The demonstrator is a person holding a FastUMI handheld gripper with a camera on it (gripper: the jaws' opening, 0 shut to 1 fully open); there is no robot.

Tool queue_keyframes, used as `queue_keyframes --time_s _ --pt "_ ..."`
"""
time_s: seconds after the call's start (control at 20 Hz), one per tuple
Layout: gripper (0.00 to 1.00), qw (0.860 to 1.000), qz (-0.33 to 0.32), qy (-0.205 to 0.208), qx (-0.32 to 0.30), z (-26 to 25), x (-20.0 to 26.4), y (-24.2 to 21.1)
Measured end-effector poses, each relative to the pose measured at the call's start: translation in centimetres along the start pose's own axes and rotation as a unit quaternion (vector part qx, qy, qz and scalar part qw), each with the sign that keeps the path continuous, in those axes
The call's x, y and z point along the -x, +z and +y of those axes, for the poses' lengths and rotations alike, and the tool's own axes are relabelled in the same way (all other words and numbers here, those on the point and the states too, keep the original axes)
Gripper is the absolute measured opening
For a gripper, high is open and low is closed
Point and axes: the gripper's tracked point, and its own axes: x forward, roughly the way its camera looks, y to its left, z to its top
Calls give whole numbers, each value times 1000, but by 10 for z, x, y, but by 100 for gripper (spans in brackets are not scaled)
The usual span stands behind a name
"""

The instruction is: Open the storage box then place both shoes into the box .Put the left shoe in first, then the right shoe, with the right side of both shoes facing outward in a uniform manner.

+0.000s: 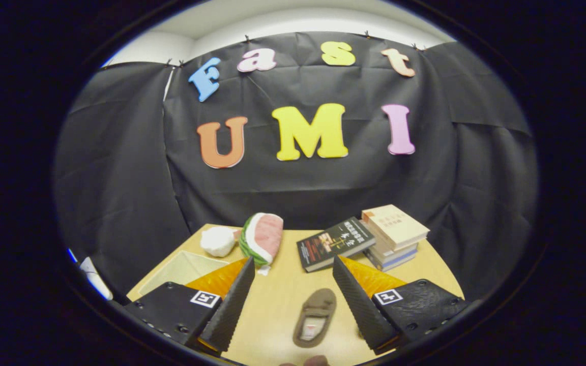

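A brown shoe (315, 317) lies on the wooden table (283, 295) between my two fingers, its opening facing up and its toe pointing away from me. A second brownish shape (311, 361) peeks in close to me, below that shoe. My gripper (293, 269) hangs above the table with its fingers wide apart and nothing held. The storage box (181, 269) is a pale, open-topped container beyond my left finger, partly hidden by it.
A watermelon-slice plush (262, 238) and a white plush (218, 241) sit at the table's far edge. A dark book (334, 243) lies beside a stack of books (393, 235) at the far right. Black cloth walls close in behind.
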Motion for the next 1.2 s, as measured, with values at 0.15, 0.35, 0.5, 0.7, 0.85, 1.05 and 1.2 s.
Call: queue_keyframes --time_s 0.15,0.35,0.5,0.7,0.85,1.05,1.2 --pt "94 999 44 -16 -8 -48 -20 -53" --pt "96 993 117 -14 -10 -65 -50 -127" --pt "96 985 168 -2 -24 -60 -70 -175" --pt "94 974 226 8 -35 -51 -102 -214" --pt "82 966 254 0 -49 -50 -118 -232" --pt "57 956 284 -18 -72 -58 -128 -248" --pt "35 951 299 -16 -82 -55 -131 -254"
